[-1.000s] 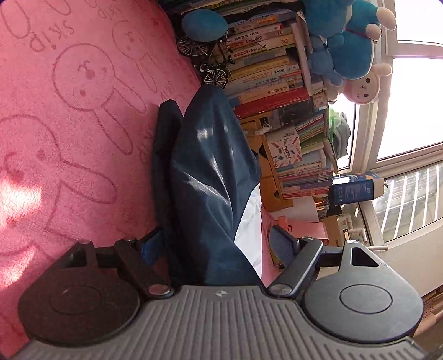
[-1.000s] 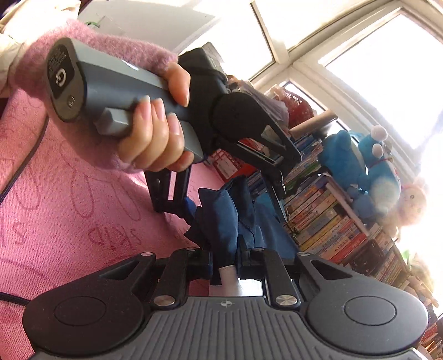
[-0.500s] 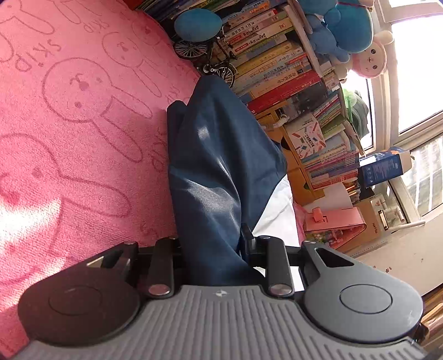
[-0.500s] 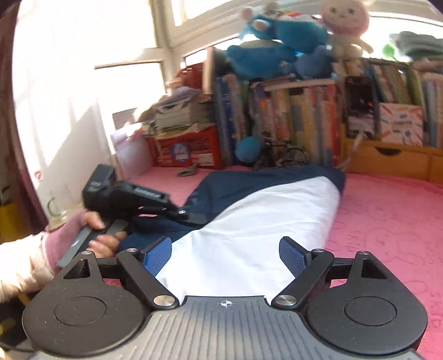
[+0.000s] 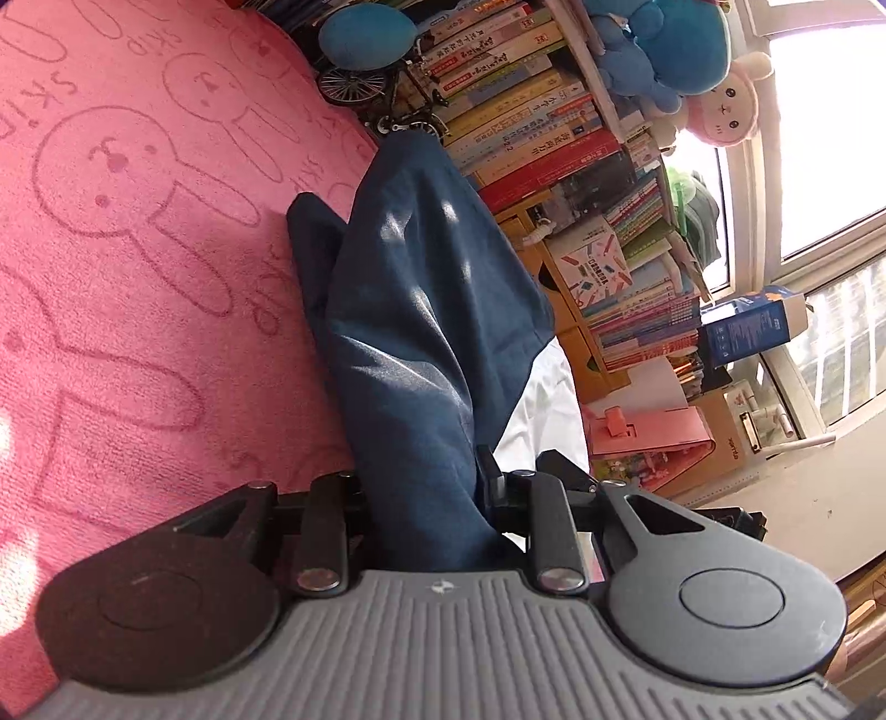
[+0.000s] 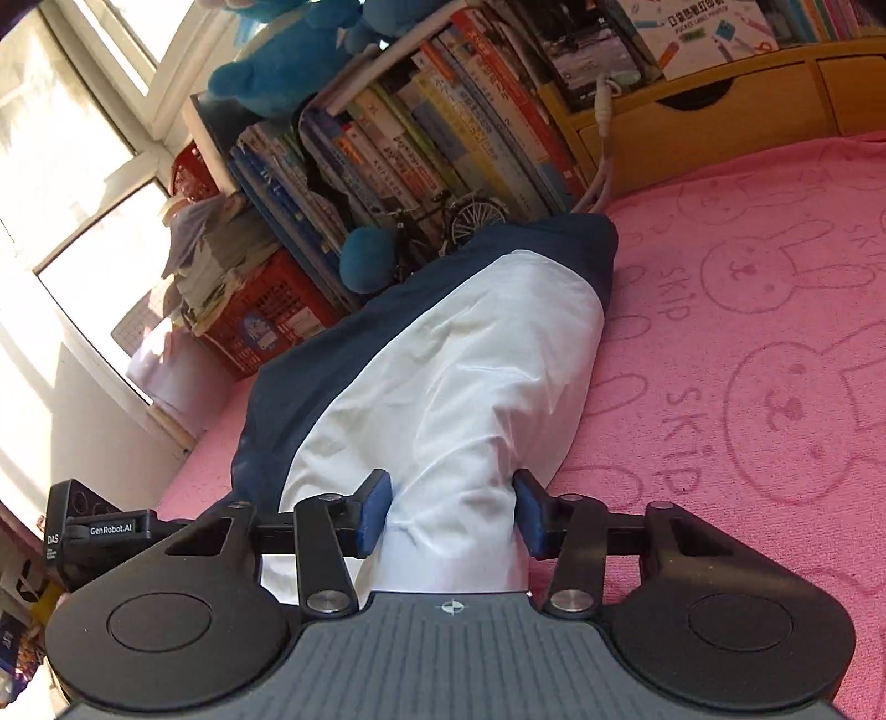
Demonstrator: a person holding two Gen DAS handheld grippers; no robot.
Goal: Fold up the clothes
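A navy and white garment [image 5: 421, 332] lies stretched out on a pink rabbit-print blanket [image 5: 138, 277]. My left gripper [image 5: 421, 487] is shut on a bunched navy end of it, and a strip of white cloth [image 5: 548, 421] shows to the right. In the right wrist view the same garment [image 6: 470, 360] shows its white panel with a navy border. My right gripper [image 6: 451, 515] has its blue pads [image 6: 374, 515] pressed against both sides of the gathered white cloth. The left gripper's body [image 6: 94, 531] sits at the lower left, beside the garment's navy edge.
A packed bookshelf [image 6: 415, 127] runs along the blanket's far edge, with a toy bicycle [image 6: 454, 216] and a blue ball [image 6: 365, 260] right at the garment's far end. A red basket [image 6: 260, 310], wooden drawers [image 6: 720, 127] and plush toys [image 5: 664, 50] stand around. Pink blanket [image 6: 747, 387] spreads to the right.
The left gripper went from open around the navy cloth to shut on it. The right gripper let go, swung round wide open over the garment, then closed on the white panel.
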